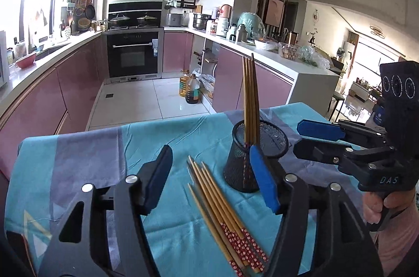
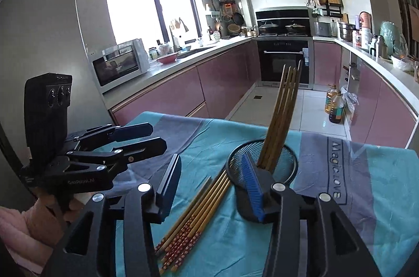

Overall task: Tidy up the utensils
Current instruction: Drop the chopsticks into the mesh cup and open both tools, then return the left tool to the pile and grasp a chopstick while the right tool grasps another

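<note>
My left gripper (image 1: pixel 209 175) fills the bottom of the frame, its jaws spread wide with nothing between them. Lower centre, between its blue pads, a bundle of loose chopsticks (image 1: pixel 222 214) lies flat on the teal cloth (image 1: pixel 86 167) covering the counter — tips pointing up-frame, red patterned ends nearest me. Just right of them stands a black mesh holder (image 1: pixel 251 159) with a few chopsticks in the holder (image 1: pixel 250 99) upright. At the right edge my right gripper (image 1: pixel 298 137) hovers near the holder's rim — jaws apart, empty.
</note>
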Action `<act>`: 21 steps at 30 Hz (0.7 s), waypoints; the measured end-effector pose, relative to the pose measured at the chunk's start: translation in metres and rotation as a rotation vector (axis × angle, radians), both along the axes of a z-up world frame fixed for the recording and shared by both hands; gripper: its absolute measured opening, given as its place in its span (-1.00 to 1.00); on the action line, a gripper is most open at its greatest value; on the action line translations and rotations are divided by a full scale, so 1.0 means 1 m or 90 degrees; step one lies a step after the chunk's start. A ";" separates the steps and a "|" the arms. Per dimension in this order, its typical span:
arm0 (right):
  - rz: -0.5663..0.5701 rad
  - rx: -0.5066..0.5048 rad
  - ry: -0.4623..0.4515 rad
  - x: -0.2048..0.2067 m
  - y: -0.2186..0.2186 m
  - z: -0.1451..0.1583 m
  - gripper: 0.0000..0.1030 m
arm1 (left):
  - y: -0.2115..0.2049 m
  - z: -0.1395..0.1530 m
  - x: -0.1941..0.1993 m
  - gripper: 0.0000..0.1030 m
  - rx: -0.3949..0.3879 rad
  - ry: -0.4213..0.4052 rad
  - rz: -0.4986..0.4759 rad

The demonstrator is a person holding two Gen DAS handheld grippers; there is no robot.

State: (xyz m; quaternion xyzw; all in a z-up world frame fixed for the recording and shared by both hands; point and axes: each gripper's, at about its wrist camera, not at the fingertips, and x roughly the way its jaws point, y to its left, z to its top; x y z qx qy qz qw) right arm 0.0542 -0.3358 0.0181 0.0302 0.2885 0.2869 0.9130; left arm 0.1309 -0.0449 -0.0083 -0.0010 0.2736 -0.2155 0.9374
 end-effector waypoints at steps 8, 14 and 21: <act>0.008 -0.040 0.129 -0.002 0.024 -0.076 -0.11 | 0.013 -0.068 -0.018 0.22 0.050 0.099 0.026; -0.013 -0.045 0.178 0.005 0.028 -0.101 -0.22 | 0.008 -0.108 -0.018 0.17 0.069 0.168 0.019; -0.018 -0.063 0.185 0.007 0.039 -0.109 -0.30 | -0.002 -0.120 -0.009 0.11 0.078 0.196 0.012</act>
